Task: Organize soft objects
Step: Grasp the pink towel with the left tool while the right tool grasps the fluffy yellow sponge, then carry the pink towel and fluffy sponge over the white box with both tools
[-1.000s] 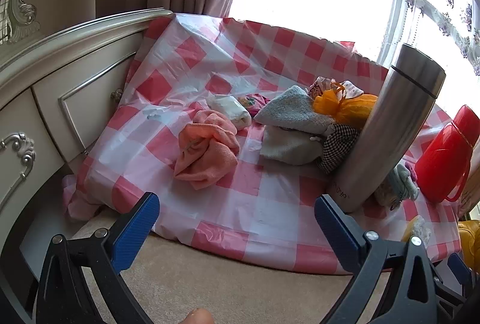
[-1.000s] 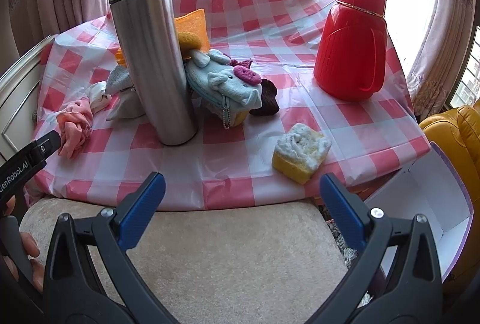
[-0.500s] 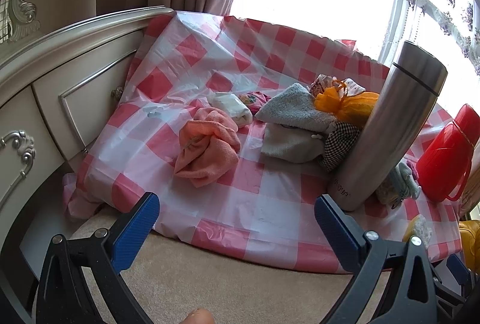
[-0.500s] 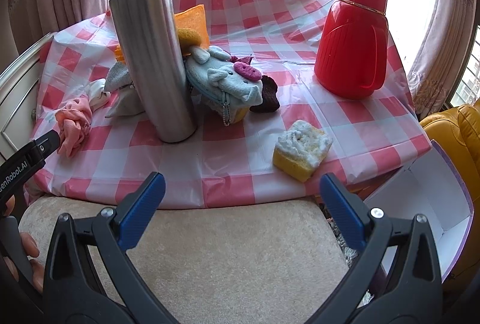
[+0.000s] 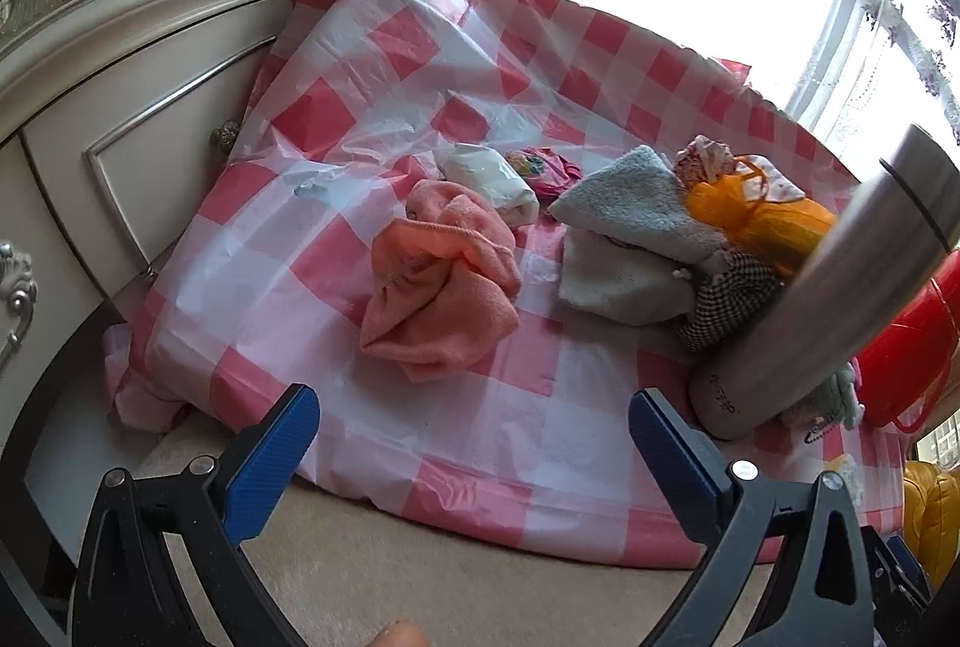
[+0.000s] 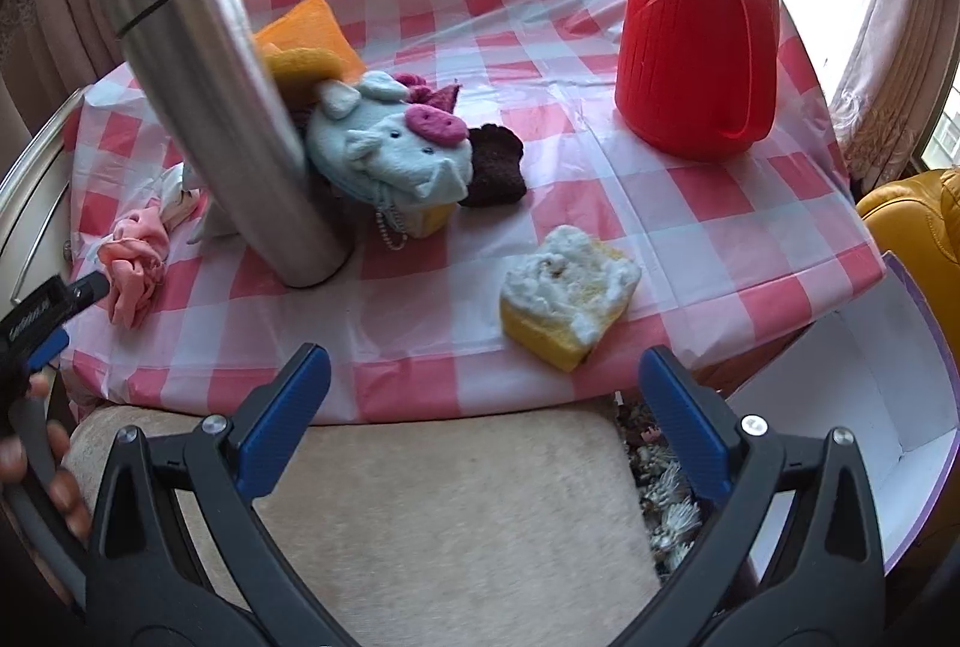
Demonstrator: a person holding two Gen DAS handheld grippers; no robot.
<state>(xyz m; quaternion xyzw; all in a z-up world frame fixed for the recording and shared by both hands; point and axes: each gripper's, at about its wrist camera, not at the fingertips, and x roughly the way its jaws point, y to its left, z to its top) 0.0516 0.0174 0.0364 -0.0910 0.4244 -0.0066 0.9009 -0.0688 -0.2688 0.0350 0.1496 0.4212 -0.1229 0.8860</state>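
Setting: Pink-checked tablecloth [image 6: 708, 203] over a low table by a bright window, a cushioned seat [image 6: 456, 503] in front, a cream cabinet [image 5: 120, 119] at the left.
Hard items: a steel flask [image 6: 228, 119] and a red jug [image 6: 699, 29] stand among the soft things.
Soft items, left: a peach towel [image 5: 441, 281] lies crumpled and alone; just beyond it sit two stacked folded cloths [image 5: 630, 239], an orange bundle [image 5: 756, 209] and a checked cloth [image 5: 726, 299].
Soft items, right: a pale blue plush toy [image 6: 396, 149] leans against the flask, a dark knit piece [image 6: 495, 167] touching it; a yellow sponge [image 6: 567, 299] lies near the table edge.
Box: a white box [image 6: 852, 401] stands open beside the table; the part in view holds nothing.
Left gripper [image 5: 474, 437]: jaws wide apart, empty, pointed toward the peach towel.
Right gripper [image 6: 483, 398]: jaws wide apart, empty, short of the sponge.
Progress: apparently at the start; every soft item is still on the table, none gripped.
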